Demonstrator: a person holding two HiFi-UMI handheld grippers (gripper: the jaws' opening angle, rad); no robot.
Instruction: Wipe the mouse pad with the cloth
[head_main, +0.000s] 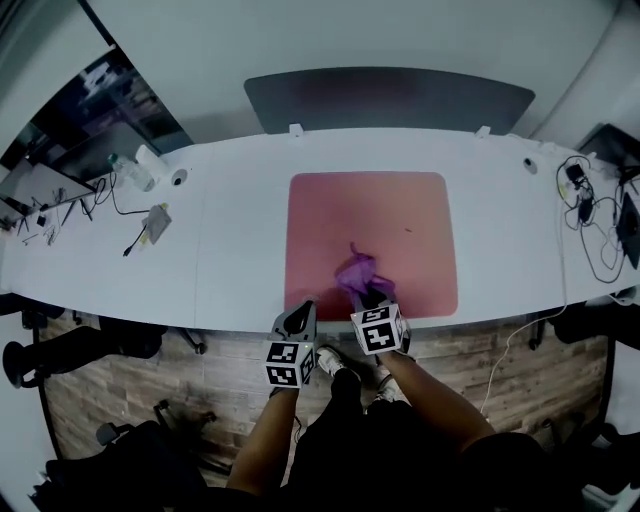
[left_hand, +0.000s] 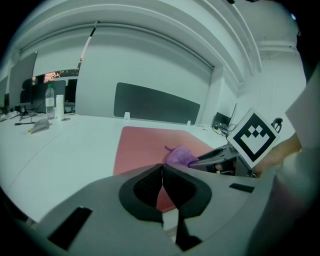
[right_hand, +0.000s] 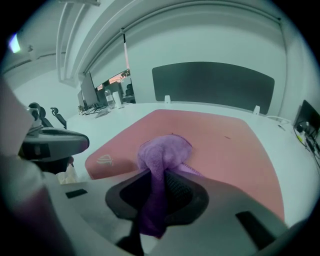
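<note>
Mouse pad (head_main: 370, 230), pink, lies flat mid-way along the white table (head_main: 230, 230), with the purple cloth (head_main: 356, 272) bunched on its near part. Right gripper (right_hand: 160, 187) is clamped on the cloth, a fold hanging down between its jaws. Left gripper (left_hand: 162, 187) — jaws pressed together, nothing between them — is just beside it at the pad's near edge.

The left claw (left_hand: 162, 181) has its jaws pressed together with nothing between them, and the left forearm (head_main: 262, 440) reaches forward behind it. The right claw (right_hand: 159, 192) sits just beside it and slightly further forward. Its jaws are clamped on a bunched purple cloth (right_hand: 165, 152), and the right forearm (head_main: 432, 392) angles inward toward it.
</note>
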